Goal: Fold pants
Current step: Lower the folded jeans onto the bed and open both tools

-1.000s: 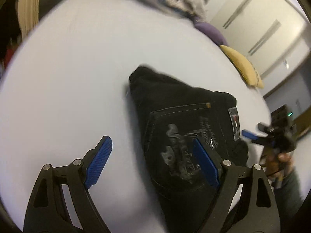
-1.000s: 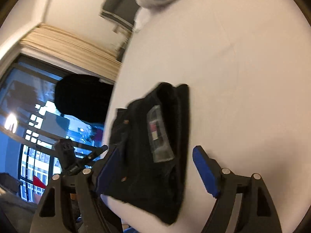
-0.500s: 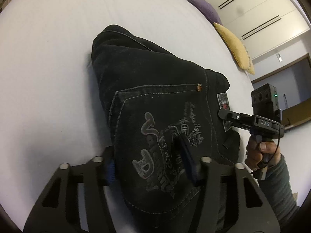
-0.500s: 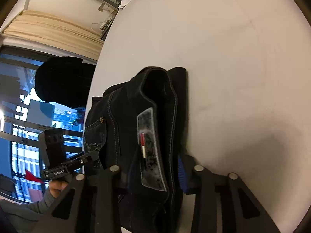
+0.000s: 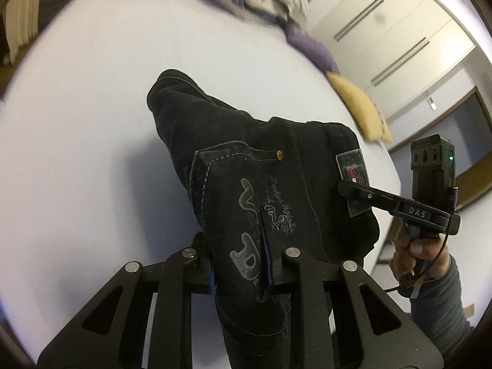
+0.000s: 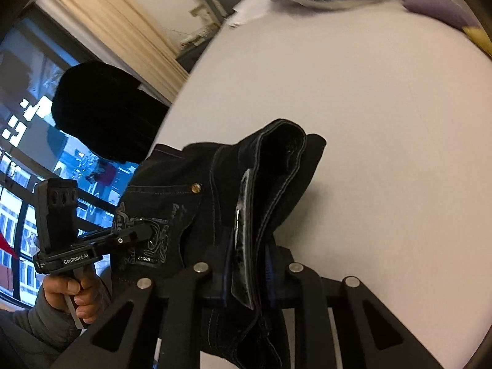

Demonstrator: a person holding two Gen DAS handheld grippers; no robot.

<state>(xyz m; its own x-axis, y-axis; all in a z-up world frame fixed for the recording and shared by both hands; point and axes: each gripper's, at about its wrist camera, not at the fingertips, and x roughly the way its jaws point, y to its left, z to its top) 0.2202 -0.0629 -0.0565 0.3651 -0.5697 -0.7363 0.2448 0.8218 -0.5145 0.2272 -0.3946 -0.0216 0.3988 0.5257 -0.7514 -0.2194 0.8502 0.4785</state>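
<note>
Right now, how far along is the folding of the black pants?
Done: the pants are already a compact, layered bundle. In hand: the left gripper and right gripper both clamp it, raised above the bed. Left: set it down neatly and let go.

Left wrist view: looks forward along the left gripper (image 5: 241, 264), close on the folded black jeans (image 5: 264, 190), down onto the white bed (image 5: 92, 123), facing a white wardrobe (image 5: 399, 37).
Right wrist view: looks along the right gripper (image 6: 247, 272), equally close, facing a curtained window (image 6: 27, 129).
Shared: the same jeans (image 6: 190, 209) and bed (image 6: 384, 123); each view catches the opposite gripper, the right gripper (image 5: 347, 189) and the left gripper (image 6: 144, 233), at its edge.
</note>
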